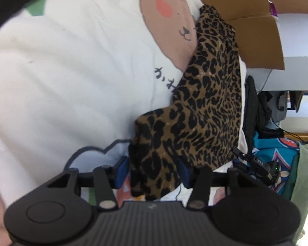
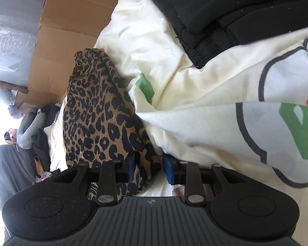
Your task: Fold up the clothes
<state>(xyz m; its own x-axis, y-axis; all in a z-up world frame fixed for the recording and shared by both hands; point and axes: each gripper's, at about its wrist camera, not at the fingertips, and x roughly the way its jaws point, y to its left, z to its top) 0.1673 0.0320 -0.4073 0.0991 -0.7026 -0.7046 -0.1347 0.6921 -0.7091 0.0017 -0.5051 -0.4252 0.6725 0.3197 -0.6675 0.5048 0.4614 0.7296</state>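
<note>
My left gripper [image 1: 153, 171]: jaws apart, leopard cloth [image 1: 205, 110] loose between | my right gripper [image 2: 148, 168]: partly open around the same cloth [image 2: 100, 110] | white sheet [image 1: 61, 71] underneath

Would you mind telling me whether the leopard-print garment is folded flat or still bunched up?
Bunched up, not folded flat: the leopard-print garment lies in a rumpled, creased strip on the white printed bedding, one end between the left gripper's open jaws.

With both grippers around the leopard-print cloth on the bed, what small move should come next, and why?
Probably draw both grippers back off the leopard-print cloth. The left gripper and right gripper both stand open with its edge loose between their blue pads, and it already lies bunched lengthwise on the white printed cover, so nothing is gripped.
</note>
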